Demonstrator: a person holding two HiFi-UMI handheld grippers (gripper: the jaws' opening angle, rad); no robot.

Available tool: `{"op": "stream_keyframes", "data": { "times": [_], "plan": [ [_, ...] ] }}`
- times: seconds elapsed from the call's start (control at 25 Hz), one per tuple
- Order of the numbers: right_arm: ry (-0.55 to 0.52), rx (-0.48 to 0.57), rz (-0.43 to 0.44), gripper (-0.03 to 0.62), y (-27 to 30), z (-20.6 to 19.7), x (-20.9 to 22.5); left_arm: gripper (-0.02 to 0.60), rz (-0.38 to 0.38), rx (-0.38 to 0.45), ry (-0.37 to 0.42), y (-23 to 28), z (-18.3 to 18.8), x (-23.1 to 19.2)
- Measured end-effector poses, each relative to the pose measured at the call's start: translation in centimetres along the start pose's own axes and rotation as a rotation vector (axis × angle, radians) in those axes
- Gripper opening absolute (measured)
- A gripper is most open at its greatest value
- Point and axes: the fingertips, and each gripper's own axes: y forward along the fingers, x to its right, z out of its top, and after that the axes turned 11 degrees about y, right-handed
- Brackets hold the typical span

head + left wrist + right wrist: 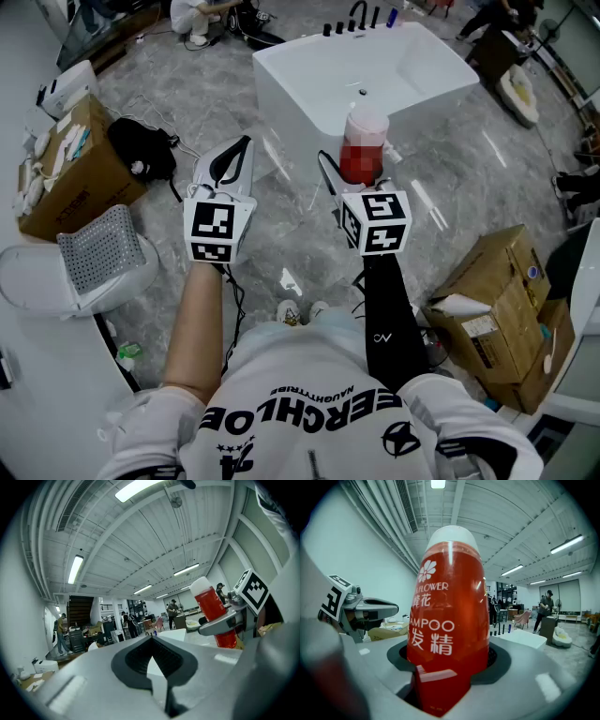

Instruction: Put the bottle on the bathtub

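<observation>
grey floor (281, 234), white bathtub (309, 70); right claw (354, 173) clamps red bottle (364, 141), left claw (242, 148) together.

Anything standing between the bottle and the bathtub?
No. Head view shows the bottle, clamped in the right gripper, right before the bathtub, with only bare floor beneath.

Floor: glossy grey marble floor (281, 202) | Ceiling: white ribbed ceiling (140, 541), strip lights (75, 569) lit | Walls: white wall (365, 550) | Furniture: cardboard boxes (70, 173) either side, dark staircase (80, 610)
</observation>
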Motion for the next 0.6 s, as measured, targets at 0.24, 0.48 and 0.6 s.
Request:
{"op": "stream_keyframes", "data": {
  "times": [0.24,0.48,0.6],
  "plan": [
    [-0.014,0.002,0.019,0.311,0.0,0.0,-1.0,0.003,0.012,0.005,0.003,-0.3,0.1,-0.8],
    [-0.019,-0.008,0.021,0.314,0.6,-0.3,-1.7,0.003,0.017,0.000,-0.003,-0.4,-0.6,-1.4],
    [-0.012,-0.010,0.015,0.316,0.8,-0.3,-1.8,0.003,0.018,0.000,-0.008,-0.4,-0.8,-1.8]
  ]
}}
